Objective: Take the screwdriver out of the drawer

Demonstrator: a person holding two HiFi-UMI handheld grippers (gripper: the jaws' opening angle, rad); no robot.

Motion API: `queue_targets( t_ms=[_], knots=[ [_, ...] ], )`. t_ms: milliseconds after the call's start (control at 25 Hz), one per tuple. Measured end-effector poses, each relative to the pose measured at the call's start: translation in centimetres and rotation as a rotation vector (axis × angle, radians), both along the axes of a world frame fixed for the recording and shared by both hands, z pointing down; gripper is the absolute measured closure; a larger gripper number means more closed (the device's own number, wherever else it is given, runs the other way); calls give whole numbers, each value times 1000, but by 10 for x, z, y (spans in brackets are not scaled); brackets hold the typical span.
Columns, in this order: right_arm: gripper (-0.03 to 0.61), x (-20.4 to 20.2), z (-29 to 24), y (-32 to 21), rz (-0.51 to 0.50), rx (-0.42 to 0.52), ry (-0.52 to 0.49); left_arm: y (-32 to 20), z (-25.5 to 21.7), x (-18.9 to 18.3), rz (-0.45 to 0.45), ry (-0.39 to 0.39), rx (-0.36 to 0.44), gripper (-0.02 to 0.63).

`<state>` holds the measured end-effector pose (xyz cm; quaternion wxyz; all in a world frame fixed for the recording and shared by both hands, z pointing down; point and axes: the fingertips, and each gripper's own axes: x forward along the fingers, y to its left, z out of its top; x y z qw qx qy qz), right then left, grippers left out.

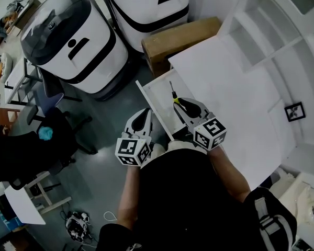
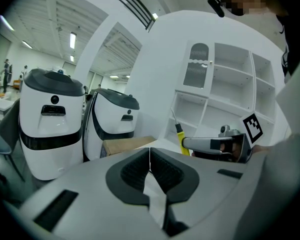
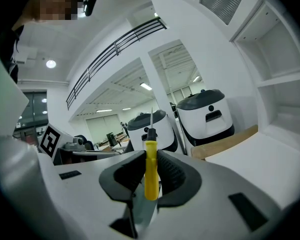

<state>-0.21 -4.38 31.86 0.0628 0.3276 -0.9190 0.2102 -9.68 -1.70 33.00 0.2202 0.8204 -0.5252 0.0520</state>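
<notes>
Head view: screwdriver (image 1: 172,93) in hand-held gripper (image 1: 178,103)

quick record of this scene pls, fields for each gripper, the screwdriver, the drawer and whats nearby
left gripper: jaws shut, nothing between them
right gripper: shut on the screwdriver's yellow handle
screwdriver: shaft sticks out past the jaws, away from the person; in the head view it lies over the drawer
drawer: white, pulled open
task state: screwdriver gripped; whether it is clear of the drawer cannot be told
nearby: cardboard box beyond the drawer; two white machines on the floor
</notes>
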Motion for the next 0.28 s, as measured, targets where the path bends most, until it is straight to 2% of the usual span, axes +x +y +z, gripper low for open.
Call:
queue_targets(
  t_ms=[280],
  knots=[
    [491,1,11,-7,38,-33,9,1,3,-5,-2,1,-3,589]
  ],
)
